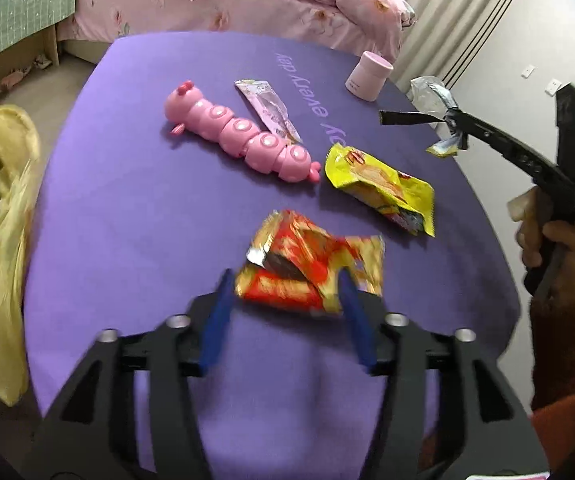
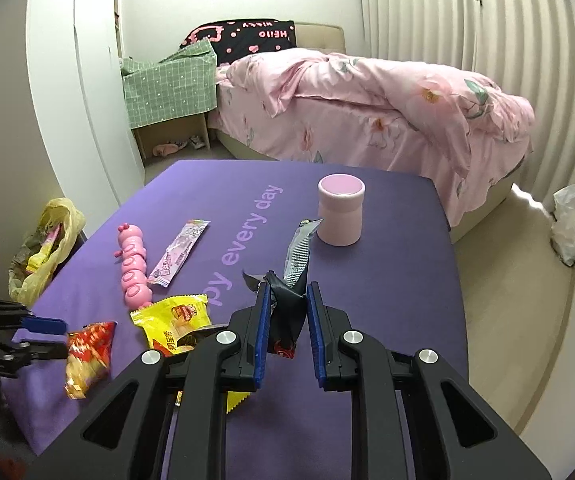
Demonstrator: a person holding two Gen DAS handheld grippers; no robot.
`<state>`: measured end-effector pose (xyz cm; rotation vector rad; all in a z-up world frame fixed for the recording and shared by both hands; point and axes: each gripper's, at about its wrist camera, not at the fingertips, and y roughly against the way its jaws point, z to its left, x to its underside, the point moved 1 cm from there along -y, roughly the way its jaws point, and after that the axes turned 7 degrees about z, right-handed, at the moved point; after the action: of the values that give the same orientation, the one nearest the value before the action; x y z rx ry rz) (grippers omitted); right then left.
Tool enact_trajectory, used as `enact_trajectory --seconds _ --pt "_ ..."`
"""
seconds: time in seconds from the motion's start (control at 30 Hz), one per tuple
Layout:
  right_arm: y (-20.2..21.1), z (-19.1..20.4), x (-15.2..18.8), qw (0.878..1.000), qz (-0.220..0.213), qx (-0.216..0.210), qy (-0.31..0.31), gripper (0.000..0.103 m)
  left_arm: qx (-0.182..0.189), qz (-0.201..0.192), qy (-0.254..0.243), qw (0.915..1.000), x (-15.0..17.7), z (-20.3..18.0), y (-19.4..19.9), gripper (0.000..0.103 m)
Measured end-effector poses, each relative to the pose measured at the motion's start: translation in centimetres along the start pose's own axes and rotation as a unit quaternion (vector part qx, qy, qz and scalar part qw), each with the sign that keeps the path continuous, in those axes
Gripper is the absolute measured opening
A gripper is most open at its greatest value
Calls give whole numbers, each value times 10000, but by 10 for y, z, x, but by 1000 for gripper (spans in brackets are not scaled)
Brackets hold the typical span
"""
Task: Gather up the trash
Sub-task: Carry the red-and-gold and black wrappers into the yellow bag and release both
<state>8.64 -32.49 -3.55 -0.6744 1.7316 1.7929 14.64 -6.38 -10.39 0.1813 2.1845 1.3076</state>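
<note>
Gripping a crinkled black-and-silver foil wrapper [image 2: 287,300], the right gripper [image 2: 286,312] has its blue ribbed pads nearly closed on it, above the purple mat [image 2: 387,280]. Left gripper [image 1: 287,296] jaws stand wide, straddling a crumpled red-gold foil packet [image 1: 307,268] lying on the mat. At 1 o'clock of it: glossy yellow snack bag [image 1: 383,188]. At 11 o'clock: segmented pink plastic caterpillar [image 1: 243,140], flat lilac sachet [image 1: 267,110] touching it. Cylindrical pink jar [image 2: 341,210], lid on. Thin yellow plastic bag [image 2: 53,248] off the mat's left edge holds wrappers.
</note>
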Motion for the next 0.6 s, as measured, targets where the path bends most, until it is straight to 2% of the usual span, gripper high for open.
enact_trajectory --seconds 0.07,0.13,0.27,0.37,0.4,0.47,0.6 --pt "2 1 2 10000 -28 31 9 18 312 238 190 9990 4 4 0 55" --pt "5 1 4 9999 -97 95 1 18 453 411 232 9979 3 0 -9 56" --pt "9 -2 6 9996 -174 148 -134 18 436 483 384 9971 -9 -6 -28 56" --pt "14 -5 6 9994 -228 162 -216 18 271 299 471 9981 -25 -8 -36 54" --pt "16 -5 5 9993 -254 154 -226 18 239 251 449 9984 -29 -9 -37 42" --pt "21 -4 4 9992 -313 145 -206 18 106 205 369 9991 -34 -12 -40 27" --pt "30 5 -1 9989 -441 163 -22 18 1 13 1 10000 -31 -20 -29 18"
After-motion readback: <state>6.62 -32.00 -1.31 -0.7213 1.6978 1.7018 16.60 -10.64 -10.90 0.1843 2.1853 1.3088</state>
